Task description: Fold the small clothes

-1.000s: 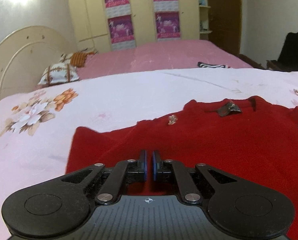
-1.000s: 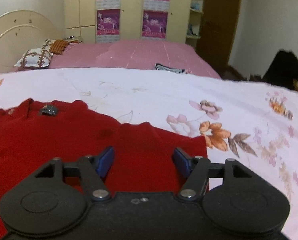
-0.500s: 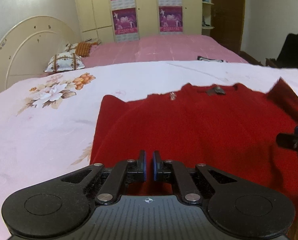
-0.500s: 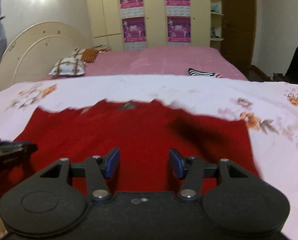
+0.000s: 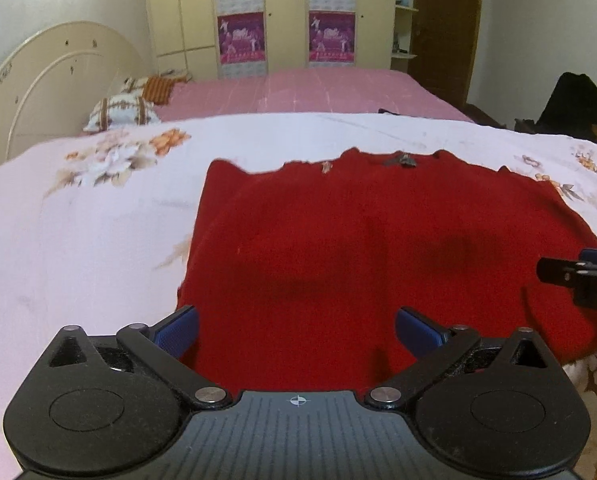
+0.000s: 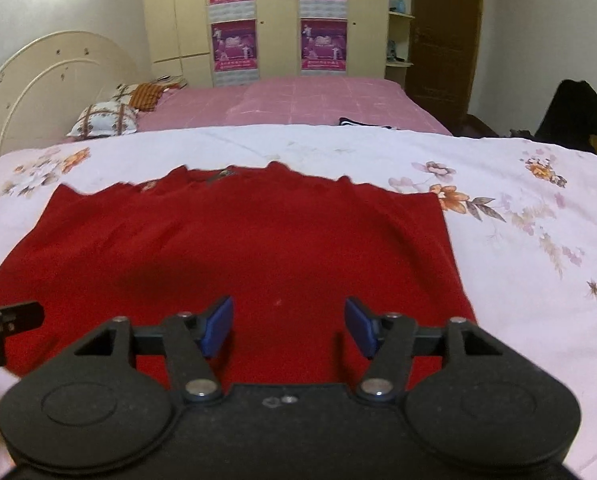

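Left gripper (image 5: 296, 330) nearest, jaws spread wide, holding nothing, poised over the near hem of the sweater (image 5: 358, 240). Right gripper (image 6: 288, 326) likewise spread and empty, over the hem toward the right half. Sweater lies flat on the sheet (image 5: 78, 248), front or back side up not clear, collar at the far edge with a small label (image 5: 400, 159) showing; sleeves look already tucked in, so the body reads as a rough rectangle. Judgement: next step is probably a hem-to-collar fold. To do it well, each gripper should drop to a near corner, pinch all layers together, lift only slightly, and carry both corners forward at matching pace so the fold line stays straight. Near-left corner sits just beside the left gripper's left finger; near-right edge curves off toward the bed's rim, so that corner may be harder to reach. Knit looks thick and may slump or drag the tucked sleeves loose. Far beyond: pink bed (image 6: 298, 100), pillows (image 5: 118, 114), headboard (image 5: 58, 80), a striped cloth (image 6: 362, 123), wardrobe with posters (image 5: 240, 40), dark bag (image 5: 570, 104) far right. None of these obstructs the work.
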Action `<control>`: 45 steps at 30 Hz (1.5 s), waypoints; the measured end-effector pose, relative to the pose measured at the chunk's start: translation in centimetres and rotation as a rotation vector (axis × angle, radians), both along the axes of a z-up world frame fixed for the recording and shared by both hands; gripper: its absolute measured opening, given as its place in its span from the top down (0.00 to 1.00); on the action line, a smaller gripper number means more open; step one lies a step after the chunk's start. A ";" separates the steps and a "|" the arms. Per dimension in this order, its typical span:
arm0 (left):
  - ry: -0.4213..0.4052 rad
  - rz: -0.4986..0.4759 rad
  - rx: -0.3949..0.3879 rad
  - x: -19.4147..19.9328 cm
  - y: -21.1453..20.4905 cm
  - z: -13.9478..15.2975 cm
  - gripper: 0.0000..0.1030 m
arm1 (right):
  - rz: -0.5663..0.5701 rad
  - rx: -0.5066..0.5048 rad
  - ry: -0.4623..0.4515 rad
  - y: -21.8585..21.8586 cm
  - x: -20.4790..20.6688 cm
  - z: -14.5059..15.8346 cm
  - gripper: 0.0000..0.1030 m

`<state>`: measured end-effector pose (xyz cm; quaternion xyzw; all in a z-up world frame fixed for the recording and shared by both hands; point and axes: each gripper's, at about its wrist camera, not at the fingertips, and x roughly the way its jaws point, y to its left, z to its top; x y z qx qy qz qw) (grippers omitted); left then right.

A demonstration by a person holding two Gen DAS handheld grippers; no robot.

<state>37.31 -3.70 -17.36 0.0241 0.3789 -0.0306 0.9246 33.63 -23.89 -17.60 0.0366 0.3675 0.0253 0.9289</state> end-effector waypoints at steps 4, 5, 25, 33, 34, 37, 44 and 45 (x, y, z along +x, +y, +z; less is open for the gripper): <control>0.030 0.015 -0.048 -1.4 0.5 -0.3 0.00 | -0.018 -0.037 -0.006 0.1 -0.7 -0.6 0.42; 0.040 0.019 -0.064 -1.7 0.7 -0.4 0.00 | -0.032 -0.055 0.021 -0.1 -0.6 -1.2 0.42; 0.064 0.255 -0.714 -1.4 7.1 -5.9 0.37 | 0.038 0.046 -0.012 1.5 0.1 -0.9 0.40; 0.027 0.304 -0.708 0.8 6.8 -6.0 0.58 | 0.045 0.038 -0.046 2.3 3.0 -0.7 0.40; 0.031 0.311 -0.699 0.9 6.8 -6.1 0.64 | 0.048 0.031 -0.056 2.5 3.4 -0.5 0.40; 0.037 0.331 -0.709 0.8 7.3 -6.3 0.77 | 0.064 0.011 -0.079 3.2 4.8 -0.1 0.40; -0.040 0.248 -0.602 0.8 5.8 -3.8 0.91 | 0.136 -0.145 -0.047 5.5 5.4 -3.8 0.35; -0.060 0.223 -0.588 0.9 5.5 -3.1 0.91 | 0.136 -0.139 -0.049 5.4 5.4 -3.8 0.35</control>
